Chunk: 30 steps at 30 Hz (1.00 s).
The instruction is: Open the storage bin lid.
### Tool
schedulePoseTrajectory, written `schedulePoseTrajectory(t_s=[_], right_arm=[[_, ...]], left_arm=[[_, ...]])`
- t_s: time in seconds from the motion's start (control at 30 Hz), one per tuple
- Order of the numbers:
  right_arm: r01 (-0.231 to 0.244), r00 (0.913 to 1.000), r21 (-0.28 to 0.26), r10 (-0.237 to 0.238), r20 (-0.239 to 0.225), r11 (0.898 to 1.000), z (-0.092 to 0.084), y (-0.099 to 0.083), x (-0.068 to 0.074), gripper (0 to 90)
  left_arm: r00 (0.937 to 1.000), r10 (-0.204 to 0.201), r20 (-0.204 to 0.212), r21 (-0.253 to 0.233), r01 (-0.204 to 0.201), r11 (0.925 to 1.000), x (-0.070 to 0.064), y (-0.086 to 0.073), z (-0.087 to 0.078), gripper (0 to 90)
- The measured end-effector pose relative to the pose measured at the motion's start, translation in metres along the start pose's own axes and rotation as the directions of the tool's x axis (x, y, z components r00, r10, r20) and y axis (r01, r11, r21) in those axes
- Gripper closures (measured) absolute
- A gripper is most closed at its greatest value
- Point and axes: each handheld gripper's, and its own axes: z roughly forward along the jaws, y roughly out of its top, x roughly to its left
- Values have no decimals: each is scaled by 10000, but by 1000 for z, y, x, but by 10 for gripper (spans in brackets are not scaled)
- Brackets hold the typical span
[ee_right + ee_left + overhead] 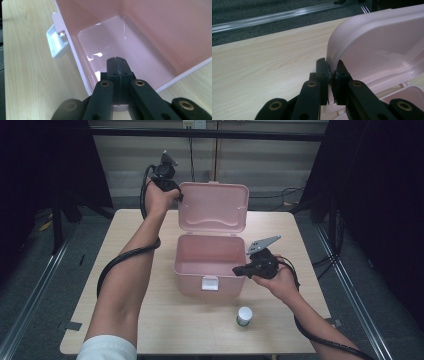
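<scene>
A pink plastic box [207, 265] sits at the centre of the high view on a pale wood-grain table [150, 320], its body a smooth, rounded-cornered tub with a glossy bare floor. The lid [214, 207] stands up behind it, just above centre of the frame, moulded with a shallow curved recess and a soft, matte sheen. A small white latch [210, 283] juts from the front wall, squared and hollow like a little tray.

The left gripper [176, 196], upper left of centre, meets the lid's left edge. In the left gripper view its black jaws are pinched on the thin curved rim of the lid [374, 45], one pad on each face of the plastic, at the lower middle of that frame [332, 75]. A thick black cable loops down along the forearm.

The right gripper [239, 269] lies right of centre, at the box's right wall, a grey three-cornered plate on top. In the right gripper view the jaws are pressed flat together with nothing between them [116, 66], at the bottom middle of the frame, poised over the near rim and looking into the pink hollow [140, 37]; whether they touch the rim I cannot tell. The latch [57, 42] shows at the upper left there.

A short round bottle [244, 316] with a white cap and green band stands on the table at the lower middle, just in front of the box.
</scene>
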Motion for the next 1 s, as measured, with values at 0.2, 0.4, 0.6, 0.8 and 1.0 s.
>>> schedulePoseTrajectory(t_s=[0.2, 0.4, 0.6, 0.8, 1.0], right_arm=[[17, 10000, -22, -17, -83, 10000, 0, 0, -1, 900], [63, 10000, 21, -63, -70, 10000, 0, 1, -1, 900], [131, 9999, 82, -131, -13, 9999, 0, 2, -1, 900], [125, 9999, 82, -126, 47, 9999, 1, 2, -2, 900], [95, 9999, 92, -96, 63, 9999, 1, 2, -1, 900]], left_arm=[[9999, -90, 61, 23, 89, 10000, 3, 3, 6, 852], [9999, -87, -49, -13, 87, 10000, 3, 4, 10, 853], [10000, -60, -17, -66, 60, 10000, 5, 4, 14, 851], [9998, -135, 151, -171, 138, 9998, 9, 3, 19, 850], [9996, -191, 200, -261, 196, 9995, 12, 2, 23, 848]])
